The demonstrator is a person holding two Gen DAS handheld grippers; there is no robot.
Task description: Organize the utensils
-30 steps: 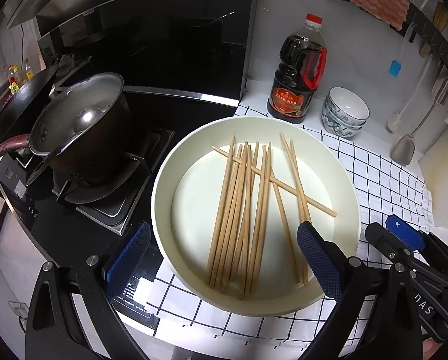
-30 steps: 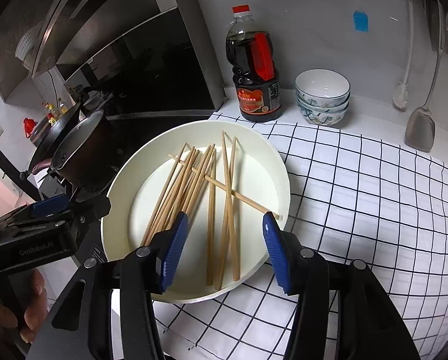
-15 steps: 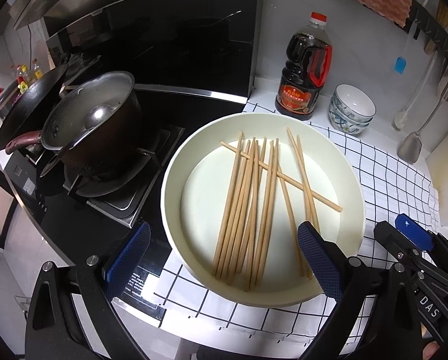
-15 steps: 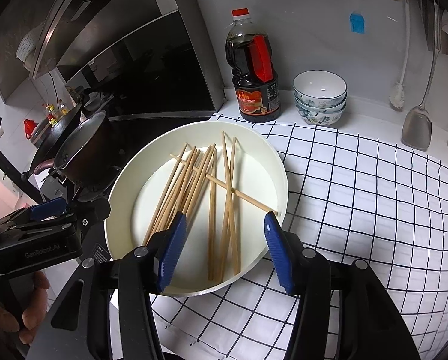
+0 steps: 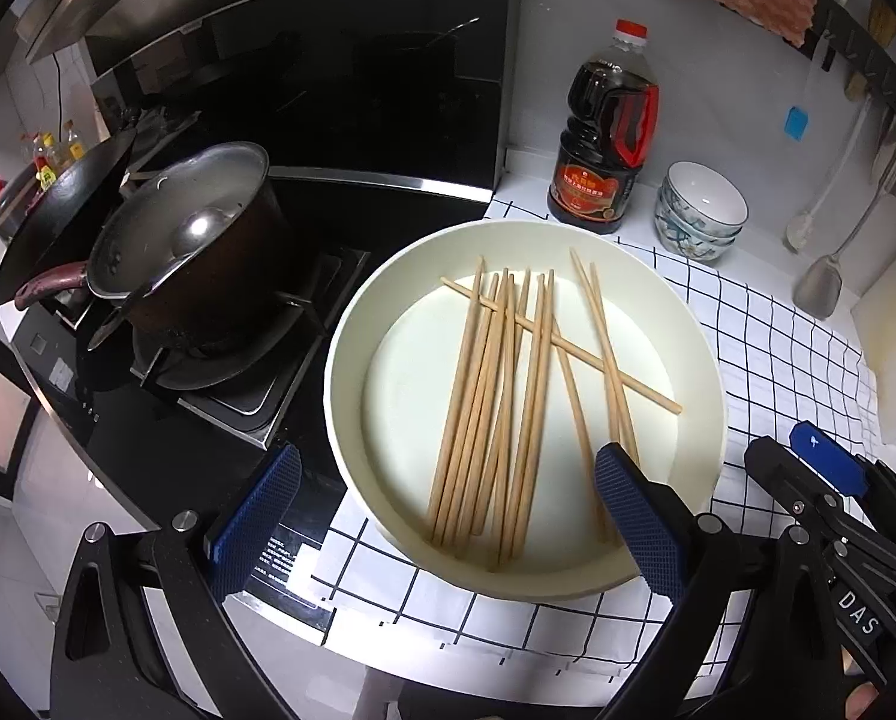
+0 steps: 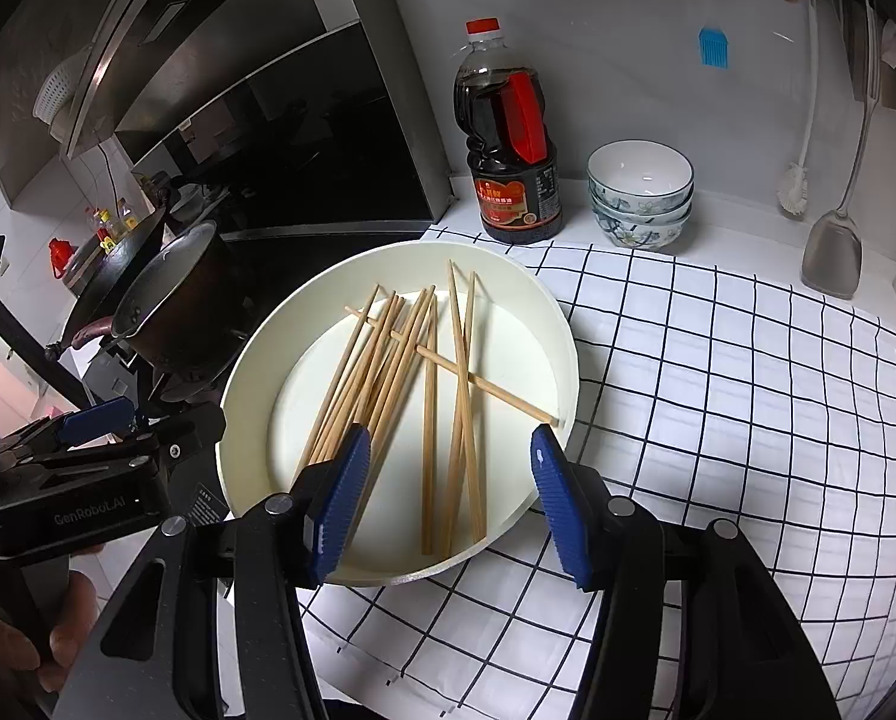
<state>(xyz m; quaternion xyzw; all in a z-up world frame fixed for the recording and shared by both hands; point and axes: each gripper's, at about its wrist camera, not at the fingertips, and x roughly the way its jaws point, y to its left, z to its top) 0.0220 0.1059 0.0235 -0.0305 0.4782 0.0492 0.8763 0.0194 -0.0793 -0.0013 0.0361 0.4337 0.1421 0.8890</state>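
Several wooden chopsticks (image 5: 508, 396) lie loose in a round white tray (image 5: 352, 324) on a checked cloth; one lies crosswise over the others. They also show in the right wrist view (image 6: 424, 384), in the same tray (image 6: 250, 372). My left gripper (image 5: 448, 516) is open and empty, hovering over the tray's near rim. My right gripper (image 6: 451, 498) is open and empty, above the tray's near edge, with the left gripper's body (image 6: 82, 468) to its left.
A pot with a lid (image 5: 190, 252) and a wok (image 5: 58, 204) sit on the stove to the left. A soy sauce bottle (image 5: 604, 138) and stacked bowls (image 5: 700, 216) stand behind the tray. A spatula (image 6: 832, 252) and brush hang at the right wall.
Both grippers have drawn back and up a little from the tray, so it looks smaller and farther. The chopsticks have not moved. Both grippers stay open.
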